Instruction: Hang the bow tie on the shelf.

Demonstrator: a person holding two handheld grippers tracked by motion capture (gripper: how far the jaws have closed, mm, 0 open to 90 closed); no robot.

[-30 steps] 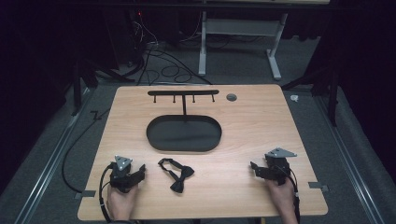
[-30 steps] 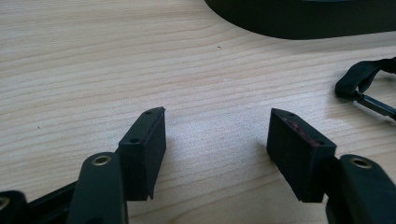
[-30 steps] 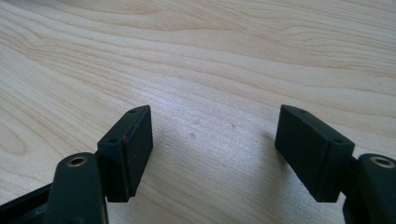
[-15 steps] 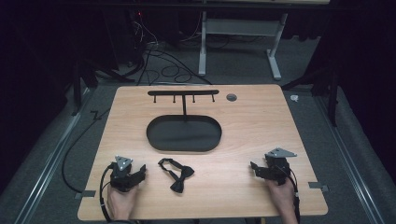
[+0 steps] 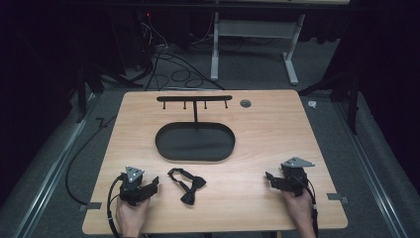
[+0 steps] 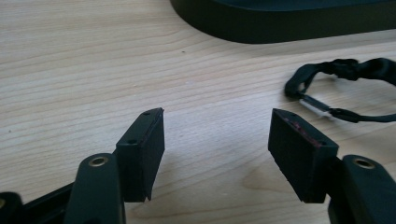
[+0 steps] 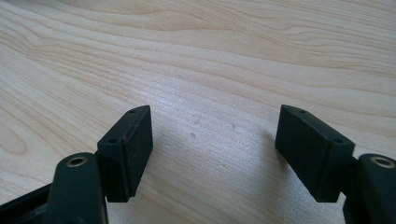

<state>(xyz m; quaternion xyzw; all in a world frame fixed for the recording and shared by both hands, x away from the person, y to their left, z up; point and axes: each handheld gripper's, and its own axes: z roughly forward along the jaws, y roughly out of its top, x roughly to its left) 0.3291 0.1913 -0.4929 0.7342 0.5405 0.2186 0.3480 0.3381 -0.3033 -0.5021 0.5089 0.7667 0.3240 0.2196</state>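
Black oval tray (image 5: 163,148) — hook rack (image 5: 194,98) behind

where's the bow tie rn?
In the high view the bow tie lies flat on the table near its front edge, just right of the open left gripper and in front of the black oval tray.

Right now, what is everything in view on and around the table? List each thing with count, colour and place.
bow tie: one, black, near edge of the table, between the grippers, closer to the left one
oval tray: one, black, table centre
hook rack: one, black, upright behind the tray
table: one, light wood
round grommet: one, grey, far right of the rack
cables: several, black, on the floor beyond
left hand-held gripper: one, black, open, resting near left
right hand-held gripper: one, black, open, near right
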